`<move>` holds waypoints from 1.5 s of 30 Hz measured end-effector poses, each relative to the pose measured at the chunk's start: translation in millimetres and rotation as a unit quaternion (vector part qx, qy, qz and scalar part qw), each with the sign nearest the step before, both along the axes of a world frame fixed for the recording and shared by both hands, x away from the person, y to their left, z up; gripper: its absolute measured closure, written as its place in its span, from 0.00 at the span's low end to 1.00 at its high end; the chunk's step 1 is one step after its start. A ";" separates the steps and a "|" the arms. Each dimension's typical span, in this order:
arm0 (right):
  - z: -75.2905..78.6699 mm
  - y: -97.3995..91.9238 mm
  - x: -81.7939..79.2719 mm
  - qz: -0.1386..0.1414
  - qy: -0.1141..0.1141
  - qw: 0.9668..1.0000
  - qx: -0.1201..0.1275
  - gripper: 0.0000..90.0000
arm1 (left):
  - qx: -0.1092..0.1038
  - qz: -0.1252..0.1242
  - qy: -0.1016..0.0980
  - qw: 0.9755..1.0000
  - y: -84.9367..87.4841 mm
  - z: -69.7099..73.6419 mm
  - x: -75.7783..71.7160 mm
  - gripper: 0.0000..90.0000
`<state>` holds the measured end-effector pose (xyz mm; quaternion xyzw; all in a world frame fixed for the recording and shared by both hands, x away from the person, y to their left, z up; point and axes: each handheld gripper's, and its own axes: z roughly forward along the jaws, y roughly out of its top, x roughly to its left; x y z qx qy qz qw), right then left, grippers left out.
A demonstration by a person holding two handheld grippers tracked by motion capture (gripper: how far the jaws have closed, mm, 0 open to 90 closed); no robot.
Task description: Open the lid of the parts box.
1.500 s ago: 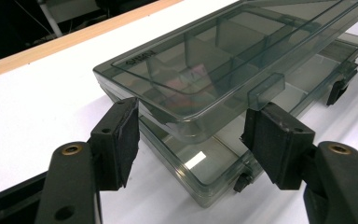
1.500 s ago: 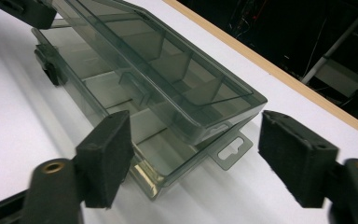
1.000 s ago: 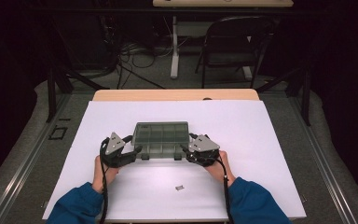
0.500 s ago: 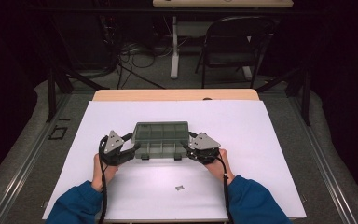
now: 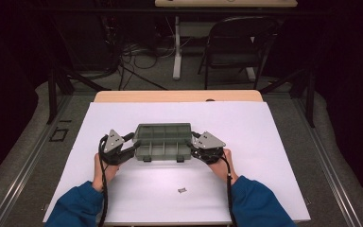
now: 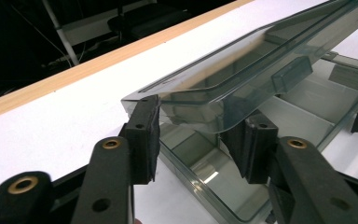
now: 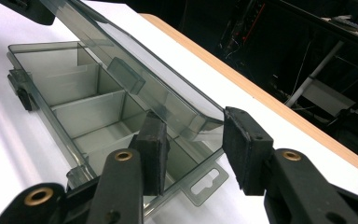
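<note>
A smoky clear compartment box lies on the white table top, its lid tilted up over the empty tray. My left gripper is at the box's left end and my right gripper at its right end. In the left gripper view the lid's corner sits between the two pads of the left gripper. In the right gripper view the lid's other corner sits between the pads of the right gripper. Both pairs of jaws have just been closing around the lid, and I see no firm squeeze.
A small dark bit lies on the white sheet near the front edge, between the person's blue sleeves. A wooden strip borders the far side. Beyond it stand a folding chair and cables on the floor.
Both hands and the box have stayed in place. The jaws of each gripper stand a little narrower around the ends of the lid.
</note>
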<state>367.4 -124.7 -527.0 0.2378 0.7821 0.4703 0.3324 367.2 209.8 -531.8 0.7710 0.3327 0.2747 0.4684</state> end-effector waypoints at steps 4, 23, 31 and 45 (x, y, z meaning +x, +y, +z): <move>0.7 -0.9 1.4 -0.001 0.000 1.000 0.003 0.70 | 0.004 0.002 -0.002 1.000 0.2 0.7 2.1 0.65; 6.8 -2.3 12.1 -0.011 0.000 1.000 0.008 0.79 | 0.004 0.009 -0.004 1.000 0.4 9.6 13.3 0.74; 10.5 -4.2 18.1 -0.008 0.011 1.000 0.011 0.80 | 0.012 0.013 -0.002 1.000 -0.7 11.5 15.2 0.76; 13.8 -5.8 22.5 -0.004 0.023 1.000 0.014 0.81 | 0.018 0.007 0.009 1.000 0.3 20.6 23.2 0.78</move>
